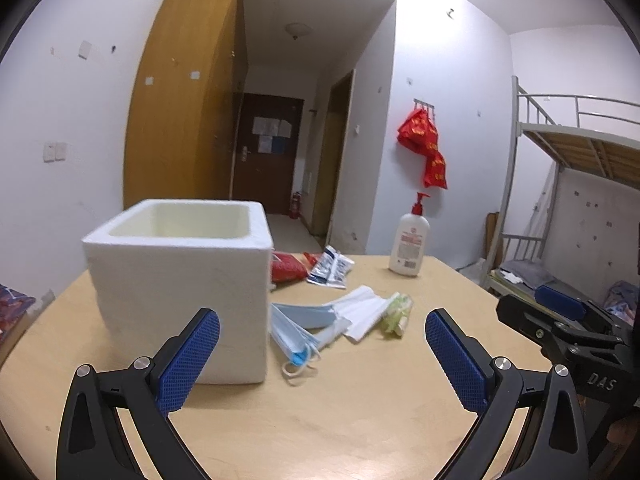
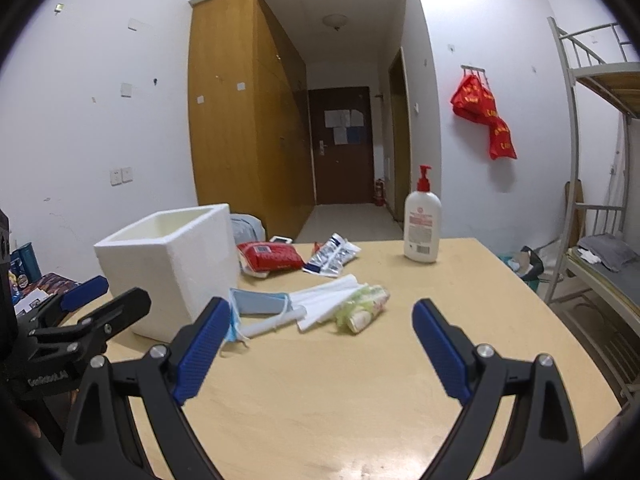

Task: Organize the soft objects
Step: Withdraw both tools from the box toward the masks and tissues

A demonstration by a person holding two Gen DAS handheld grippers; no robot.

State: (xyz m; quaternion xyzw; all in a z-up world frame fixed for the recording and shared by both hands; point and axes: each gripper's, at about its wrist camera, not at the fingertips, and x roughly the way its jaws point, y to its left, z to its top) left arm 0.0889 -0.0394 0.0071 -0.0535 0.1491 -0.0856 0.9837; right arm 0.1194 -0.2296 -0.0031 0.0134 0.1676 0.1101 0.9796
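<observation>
A white foam box [image 1: 180,280] stands open-topped on the wooden table [image 1: 320,420]; it also shows in the right wrist view [image 2: 168,272]. Beside it lie blue face masks [image 1: 300,328] [image 2: 260,304], white folded masks [image 1: 364,312] [image 2: 324,300], a green-wrapped small pack [image 1: 396,312] [image 2: 364,308], a red tissue pack [image 1: 286,268] [image 2: 272,258] and a silver-blue sachet [image 1: 330,268] [image 2: 332,258]. My left gripper [image 1: 320,340] is open and empty, short of the masks. My right gripper [image 2: 320,332] is open and empty, near the masks.
A white pump bottle with a red top [image 1: 410,240] [image 2: 422,220] stands at the table's far side. A bunk bed [image 2: 600,200] is on the right. A wooden wardrobe [image 2: 240,120] and a hallway door lie beyond. Clutter sits left of the table [image 2: 24,280].
</observation>
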